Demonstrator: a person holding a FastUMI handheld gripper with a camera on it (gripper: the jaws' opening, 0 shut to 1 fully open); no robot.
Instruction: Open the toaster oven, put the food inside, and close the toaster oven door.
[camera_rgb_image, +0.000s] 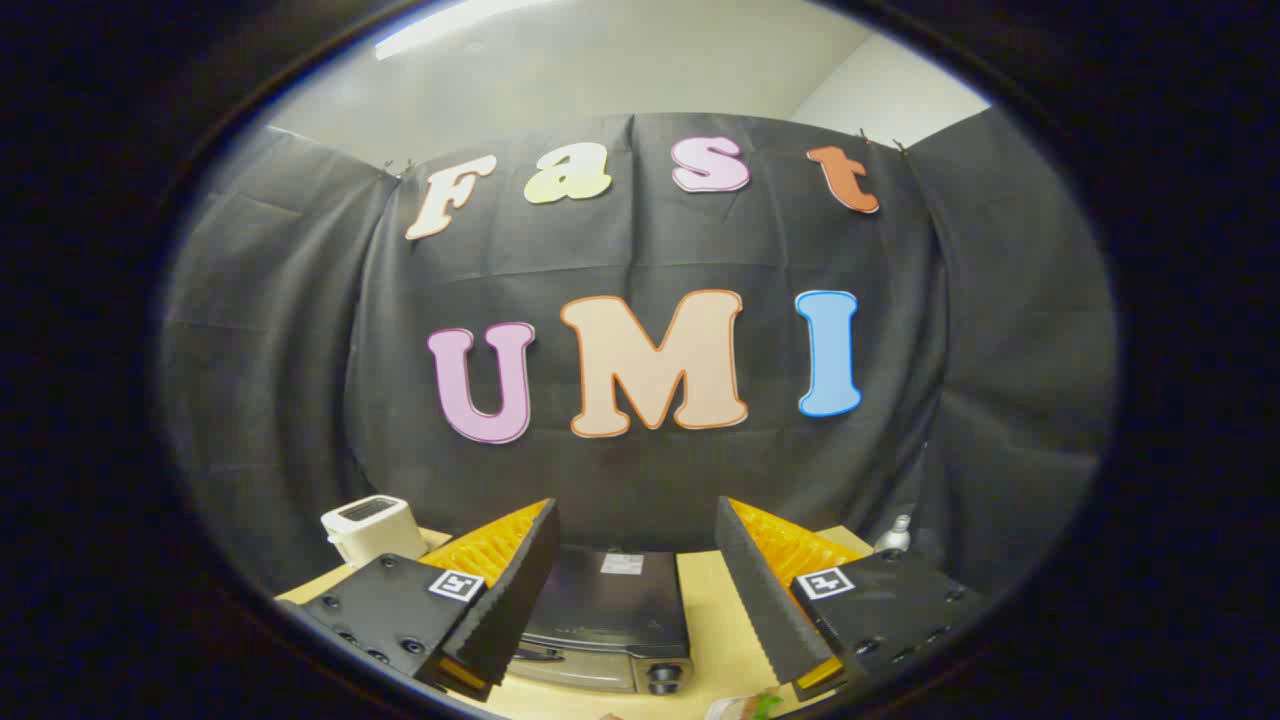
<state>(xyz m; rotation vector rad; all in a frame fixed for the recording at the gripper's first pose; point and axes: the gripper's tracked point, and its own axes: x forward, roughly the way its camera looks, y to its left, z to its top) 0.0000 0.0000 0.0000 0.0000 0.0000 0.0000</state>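
Observation:
My gripper (636, 540) is held high above the table, its two orange-and-black fingers (500, 560) spread wide apart with nothing between them. Below and between the fingers stands the toaster oven (610, 620), seen from above: a dark top, a silver front with its door handle and a knob at the right end. The door looks closed. A bit of food (745, 708) in green and white lies on the table just in front of the oven, by the right finger, mostly cut off.
A white pop-up toaster (370, 528) stands at the back left of the pale wooden table (705, 610). A small silver bottle top (895, 535) shows behind the right finger. The black cloth wall rises close behind the table.

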